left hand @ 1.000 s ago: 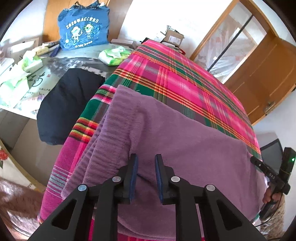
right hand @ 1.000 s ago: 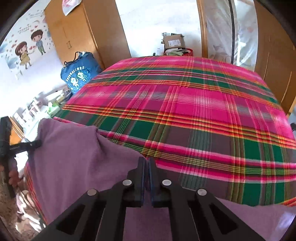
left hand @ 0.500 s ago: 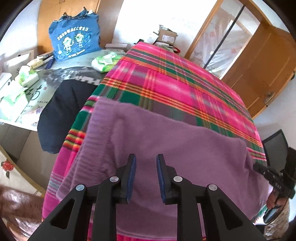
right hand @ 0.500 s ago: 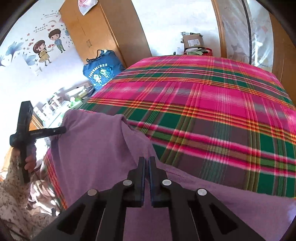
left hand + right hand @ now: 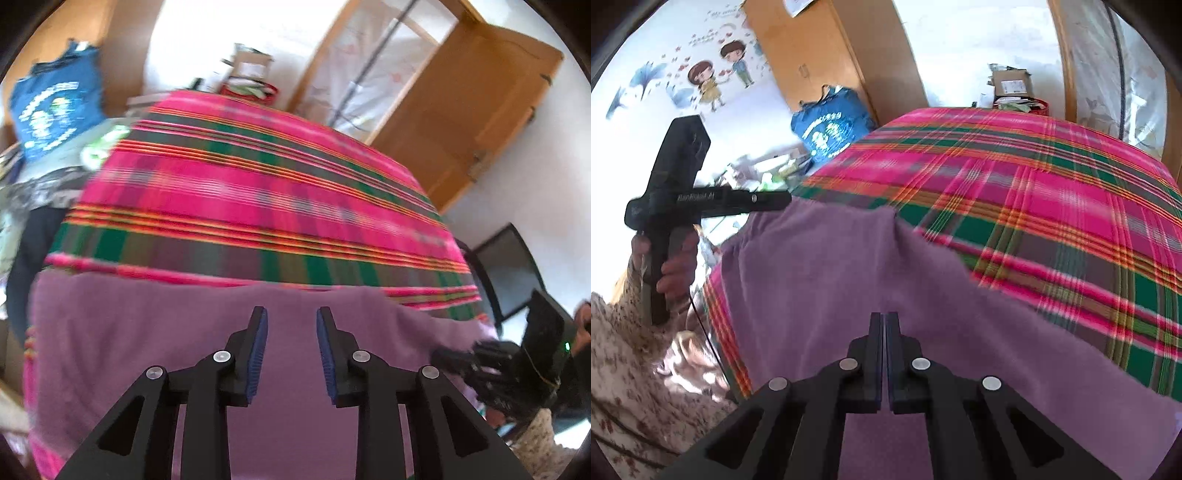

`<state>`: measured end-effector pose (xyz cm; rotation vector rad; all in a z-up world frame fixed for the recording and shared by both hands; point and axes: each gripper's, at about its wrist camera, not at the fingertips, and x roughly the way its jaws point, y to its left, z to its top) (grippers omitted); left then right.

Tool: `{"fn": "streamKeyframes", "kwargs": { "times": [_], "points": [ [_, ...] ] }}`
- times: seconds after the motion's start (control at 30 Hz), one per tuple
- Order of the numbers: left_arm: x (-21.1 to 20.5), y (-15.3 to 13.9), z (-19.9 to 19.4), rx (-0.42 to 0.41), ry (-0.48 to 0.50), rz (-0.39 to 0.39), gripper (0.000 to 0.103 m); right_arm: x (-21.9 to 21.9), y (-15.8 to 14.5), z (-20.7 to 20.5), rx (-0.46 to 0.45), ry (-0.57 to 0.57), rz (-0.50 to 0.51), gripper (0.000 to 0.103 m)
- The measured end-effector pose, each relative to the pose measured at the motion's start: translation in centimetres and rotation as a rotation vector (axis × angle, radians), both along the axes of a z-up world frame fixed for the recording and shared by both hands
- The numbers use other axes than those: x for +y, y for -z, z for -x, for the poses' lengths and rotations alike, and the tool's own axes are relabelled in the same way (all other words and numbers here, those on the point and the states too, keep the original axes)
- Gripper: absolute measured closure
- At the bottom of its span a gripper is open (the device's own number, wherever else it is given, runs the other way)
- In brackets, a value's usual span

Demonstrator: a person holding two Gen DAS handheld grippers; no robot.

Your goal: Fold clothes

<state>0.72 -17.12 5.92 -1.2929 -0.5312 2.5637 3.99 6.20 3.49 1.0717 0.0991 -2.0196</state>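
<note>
Purple garment (image 5: 155, 354): soft matt knit cloth, slightly fuzzy. Plaid bedcover (image 5: 1052, 206): woven cloth, matt. Left gripper (image 5: 291, 354): matt black plastic, ribbed blue pads, bright metal screws. Far door (image 5: 476, 110): smooth, lightly glossy wood. Blue bag (image 5: 831, 125): printed fabric.

A plaid bed (image 5: 1052, 206) fills the bright room; wooden wardrobe (image 5: 827, 55), cartoon wall stickers (image 5: 716, 77), open door (image 5: 472, 122) behind.

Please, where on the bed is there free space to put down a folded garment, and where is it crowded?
Most of the plaid blanket beyond the purple garment lies bare, up to its far edge before the cardboard box. The near edge is covered by that garment. The side table beside the blue bag looks cluttered.
</note>
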Motion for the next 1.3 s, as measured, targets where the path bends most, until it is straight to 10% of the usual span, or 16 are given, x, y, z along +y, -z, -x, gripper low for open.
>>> {"fn": "streamKeyframes", "kwargs": {
  "times": [0.27,0.47,0.53,0.8,1.3],
  "points": [
    [4.1,0.8,3.2,-0.061,0.1,0.017,0.074,-1.2,-0.5,3.8,0.035,0.049,-0.064,0.067],
    [4.6,0.9,4.1,-0.085,0.114,0.024,0.074,-3.5,1.4,4.6,-0.005,-0.019,-0.121,0.071],
    [4.4,0.9,4.2,-0.093,0.107,0.02,0.074,-3.7,1.4,4.4,0.004,-0.026,-0.119,0.096],
    [4.5,1.1,5.2,-0.224,0.135,-0.111,0.073,-3.2,-0.3,1.0,0.09,-0.079,-0.102,0.096],
    [5.3,2.1,4.1,-0.327,0.101,-0.014,0.07,-3.8,1.6,-1.3,0.019,-0.16,-0.089,0.096]
  ]
}}
